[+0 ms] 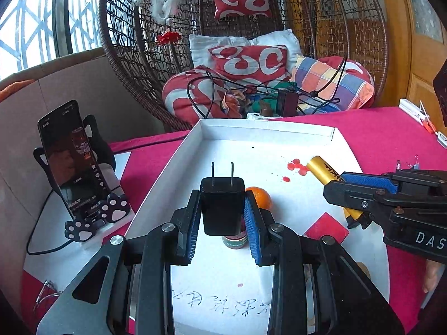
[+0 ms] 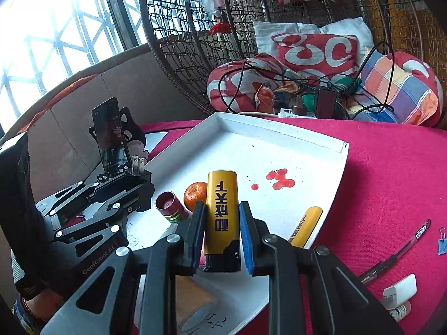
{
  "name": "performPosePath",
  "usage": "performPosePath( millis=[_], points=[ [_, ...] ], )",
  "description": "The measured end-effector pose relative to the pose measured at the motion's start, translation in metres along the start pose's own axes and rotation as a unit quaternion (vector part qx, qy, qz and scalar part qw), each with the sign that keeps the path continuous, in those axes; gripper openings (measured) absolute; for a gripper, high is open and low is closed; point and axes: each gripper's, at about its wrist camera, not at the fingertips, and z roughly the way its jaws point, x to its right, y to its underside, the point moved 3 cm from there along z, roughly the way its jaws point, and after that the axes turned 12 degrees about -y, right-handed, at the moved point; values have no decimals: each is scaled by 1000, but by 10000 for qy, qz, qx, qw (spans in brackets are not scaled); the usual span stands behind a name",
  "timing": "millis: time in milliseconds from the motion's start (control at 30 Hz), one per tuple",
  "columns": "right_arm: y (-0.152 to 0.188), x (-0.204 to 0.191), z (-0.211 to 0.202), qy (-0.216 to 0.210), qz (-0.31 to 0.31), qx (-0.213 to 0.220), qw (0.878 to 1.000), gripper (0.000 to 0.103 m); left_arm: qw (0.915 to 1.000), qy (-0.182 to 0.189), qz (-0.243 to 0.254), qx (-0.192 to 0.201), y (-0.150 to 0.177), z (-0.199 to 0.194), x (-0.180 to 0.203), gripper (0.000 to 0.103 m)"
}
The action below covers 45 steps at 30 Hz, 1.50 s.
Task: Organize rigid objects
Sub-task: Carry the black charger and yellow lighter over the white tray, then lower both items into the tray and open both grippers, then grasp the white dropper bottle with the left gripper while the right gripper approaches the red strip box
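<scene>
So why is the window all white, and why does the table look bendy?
Left wrist view: the window is blown out by daylight, so little shows behind its bars; the black two-pin plug adapter in the left gripper stays sharp. Right wrist view: same white glare at the window; the fisheye lens curves the white cardboard tray and pink tablecloth.

Black plug charger (image 1: 222, 205), prongs up, and upright yellow lighter (image 2: 222, 217), both above white tray (image 1: 279, 139).
</scene>
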Motion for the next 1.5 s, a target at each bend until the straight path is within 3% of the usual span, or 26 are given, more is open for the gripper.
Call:
performPosePath(
  millis=[367, 400, 433, 533, 567, 600, 633, 667, 933, 1100, 1267, 1400, 1500],
  points=[
    [-1, -12, -3, -110, -75, 177, 9998, 24, 9996, 130, -250, -31, -5, 4, 0, 34],
    [-1, -14, -5, -110, -93, 200, 9997, 24, 9996, 100, -249, -10, -5, 3, 0, 46],
    [0, -15, -6, -109, -100, 222, 9996, 27, 9997, 30, -235, 14, -5, 0, 0, 72],
    [5, -14, -14, 235, -121, 364, 9990, 55, 9990, -185, -364, 181, -4, -10, -7, 96],
    [6, -10, -18, 298, -90, 426, 9986, 70, 9984, -239, -470, 181, -3, -12, -11, 102],
    [8, -5, -22, 333, 8, 473, 9983, 79, 9977, -270, -586, 190, -2, -15, -16, 103],
    [9, 1, -26, 324, 148, 527, 9980, 95, 9970, -254, -703, 206, -1, -19, -19, 103],
    [11, 6, -30, 236, 300, 598, 9975, 103, 9959, -232, -837, 237, 1, -24, -21, 103],
    [14, 7, -80, 478, 187, 1255, 9908, 103, 9883, 144, -1410, 563, 6, -66, -25, 103],
    [13, 24, -131, 825, 210, 1911, 9779, 103, 9915, 375, -1128, 530, 6, -77, 2, 103],
    [26, 63, -180, 1237, 417, 2368, 9628, 103, 9923, 910, -658, 523, 13, -90, 50, 103],
    [52, 117, -218, 1376, 1113, 2678, 9471, 103, 9913, 1190, -297, 472, 17, -97, 82, 103],
    [79, 162, -243, 1317, 1891, 2990, 9260, 103, 9894, 1402, -119, 361, 19, -99, 100, 103]
  ],
)
